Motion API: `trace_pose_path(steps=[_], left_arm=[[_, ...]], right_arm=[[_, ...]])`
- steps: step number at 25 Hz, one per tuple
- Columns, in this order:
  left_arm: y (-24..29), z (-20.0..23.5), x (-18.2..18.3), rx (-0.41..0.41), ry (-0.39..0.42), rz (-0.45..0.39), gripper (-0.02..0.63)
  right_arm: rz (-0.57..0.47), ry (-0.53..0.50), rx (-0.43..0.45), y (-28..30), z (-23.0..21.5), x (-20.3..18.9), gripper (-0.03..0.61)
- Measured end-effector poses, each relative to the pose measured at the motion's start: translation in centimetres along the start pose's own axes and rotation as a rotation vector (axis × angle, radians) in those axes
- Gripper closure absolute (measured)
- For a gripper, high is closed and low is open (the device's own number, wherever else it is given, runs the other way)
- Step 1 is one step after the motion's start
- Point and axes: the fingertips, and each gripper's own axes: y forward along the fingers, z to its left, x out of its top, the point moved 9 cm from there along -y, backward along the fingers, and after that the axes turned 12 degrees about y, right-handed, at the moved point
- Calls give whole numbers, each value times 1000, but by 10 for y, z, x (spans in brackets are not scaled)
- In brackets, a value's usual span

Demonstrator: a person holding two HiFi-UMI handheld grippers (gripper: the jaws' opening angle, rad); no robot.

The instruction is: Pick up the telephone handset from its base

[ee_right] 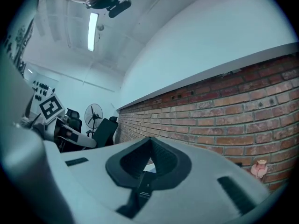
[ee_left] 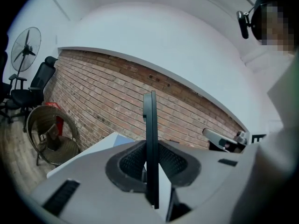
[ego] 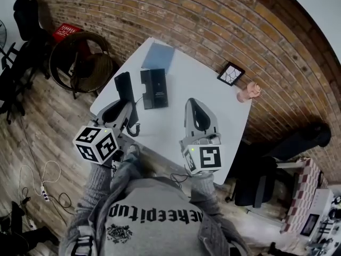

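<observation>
The black telephone handset [ego: 125, 91] is lifted off its flat black base [ego: 154, 88], which lies on the white table [ego: 202, 79]. My left gripper [ego: 127, 109] is shut on the handset, to the left of the base. In the left gripper view the handset [ee_left: 150, 139] stands edge-on and upright between the two jaws of the left gripper [ee_left: 150, 171]. A dark cord [ego: 134, 130] hangs from its near end. My right gripper [ego: 197, 104] hovers over the table's near right part, shut with nothing in it. In its own view the right gripper [ee_right: 150, 143] shows its jaws meeting.
A pale blue pad [ego: 157, 56] lies at the table's far corner. A small framed picture [ego: 230, 73] and a pink figurine [ego: 249, 92] sit by the brick wall. A round wicker chair [ego: 80, 63] stands left of the table, a black office chair [ego: 266, 180] at the right.
</observation>
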Motion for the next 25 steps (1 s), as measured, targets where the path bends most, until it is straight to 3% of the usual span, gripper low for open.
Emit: trace_pose_path(steps=[25], left_arm=[[-68, -58, 24, 122, 146, -183, 542]], right_arm=[[-47, -36, 33, -64, 5, 19, 574]])
